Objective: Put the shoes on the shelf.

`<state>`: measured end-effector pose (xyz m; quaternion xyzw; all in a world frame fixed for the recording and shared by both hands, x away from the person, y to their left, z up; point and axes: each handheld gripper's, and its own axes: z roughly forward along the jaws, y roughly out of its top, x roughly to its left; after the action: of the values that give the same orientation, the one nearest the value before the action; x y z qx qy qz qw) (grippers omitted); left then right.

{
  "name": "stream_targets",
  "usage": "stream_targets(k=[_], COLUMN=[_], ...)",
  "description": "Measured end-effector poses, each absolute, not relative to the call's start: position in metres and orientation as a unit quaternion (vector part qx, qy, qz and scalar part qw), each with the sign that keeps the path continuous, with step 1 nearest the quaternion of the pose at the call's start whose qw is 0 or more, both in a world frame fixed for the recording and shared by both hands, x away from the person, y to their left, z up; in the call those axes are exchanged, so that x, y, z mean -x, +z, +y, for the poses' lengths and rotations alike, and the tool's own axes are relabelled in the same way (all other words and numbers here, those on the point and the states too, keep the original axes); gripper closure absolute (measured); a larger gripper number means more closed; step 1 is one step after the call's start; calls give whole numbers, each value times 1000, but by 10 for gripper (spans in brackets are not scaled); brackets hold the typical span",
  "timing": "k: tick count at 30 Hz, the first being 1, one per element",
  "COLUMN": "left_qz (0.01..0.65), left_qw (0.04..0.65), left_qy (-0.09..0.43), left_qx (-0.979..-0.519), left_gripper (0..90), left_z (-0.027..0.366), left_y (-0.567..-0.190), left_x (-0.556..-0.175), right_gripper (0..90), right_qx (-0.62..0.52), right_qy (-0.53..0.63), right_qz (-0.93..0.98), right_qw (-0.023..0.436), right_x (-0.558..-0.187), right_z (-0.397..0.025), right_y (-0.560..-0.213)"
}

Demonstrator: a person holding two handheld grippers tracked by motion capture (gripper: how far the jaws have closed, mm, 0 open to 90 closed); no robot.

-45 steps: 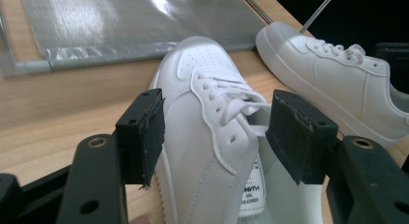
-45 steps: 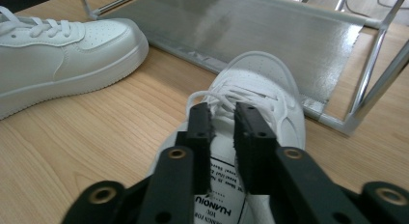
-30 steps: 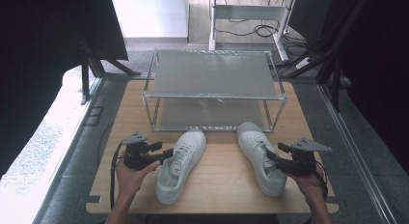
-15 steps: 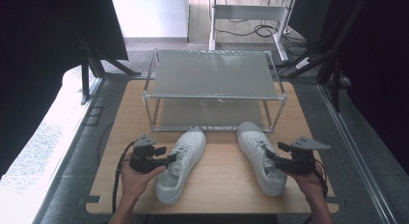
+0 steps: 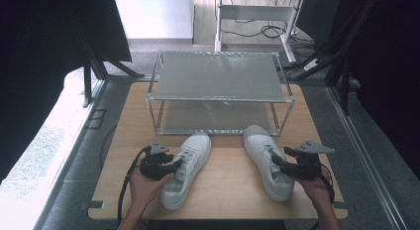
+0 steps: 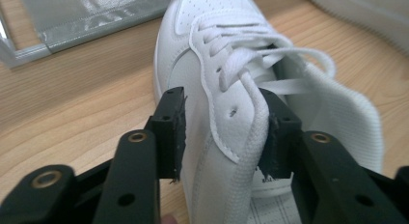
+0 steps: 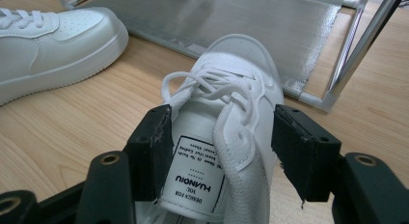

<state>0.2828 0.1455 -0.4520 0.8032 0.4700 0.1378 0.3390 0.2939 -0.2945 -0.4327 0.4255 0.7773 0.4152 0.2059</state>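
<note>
Two white lace-up sneakers lie on a light wooden table, toes pointing away from the person toward a low metal shoe rack. The left sneaker [image 5: 185, 168] lies at an angle, its toe just in front of the rack's lower shelf and its heel near the table's front edge. The right sneaker [image 5: 267, 160] lies well apart from it, also with its toe close to the rack.

The left gripper [image 5: 171, 166], held in the person's left hand [image 5: 143, 188], reaches the left sneaker from its outer side. In the left gripper view, its two black jaws straddle the shoe's side wall near the collar [image 6: 226, 132]: one jaw sits outside against the white leather, the other sits inside the opening beside the laces. The jaws are closed in on that wall, gripping it.

The right gripper [image 5: 280, 165], held in the right hand [image 5: 317, 188], meets the right sneaker at its heel end. In the right gripper view, its jaws stand wide, one on each side of the tongue and collar [image 7: 217, 161]. One jaw touches the tongue's edge, while the other stands clear of the shoe, so this tool is spread and not clamped.

The shoe rack [image 5: 218, 98] has a silver frame and two grey mesh shelves. The table [image 5: 228, 190] rests on a grey floor.
</note>
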Motion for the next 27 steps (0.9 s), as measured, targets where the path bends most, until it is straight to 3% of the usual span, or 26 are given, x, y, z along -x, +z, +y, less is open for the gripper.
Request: stream_targets(k=[6, 17, 27], left_qz=[481, 492, 496], left_qw=[329, 325, 326], left_qy=[135, 145, 151], left_qx=[-801, -795, -791], left_gripper=[644, 719, 758], left_z=[145, 142, 142], left_y=[-460, -468, -470], left_x=[-288, -291, -291], right_gripper=[434, 629, 716], right_qx=[-433, -463, -482], right_qy=[391, 282, 254], right_qz=[784, 804, 811], right_qw=[212, 245, 213], right_x=[-294, -311, -335], right_z=[-294, -285, -282], right_y=[-434, -454, -465])
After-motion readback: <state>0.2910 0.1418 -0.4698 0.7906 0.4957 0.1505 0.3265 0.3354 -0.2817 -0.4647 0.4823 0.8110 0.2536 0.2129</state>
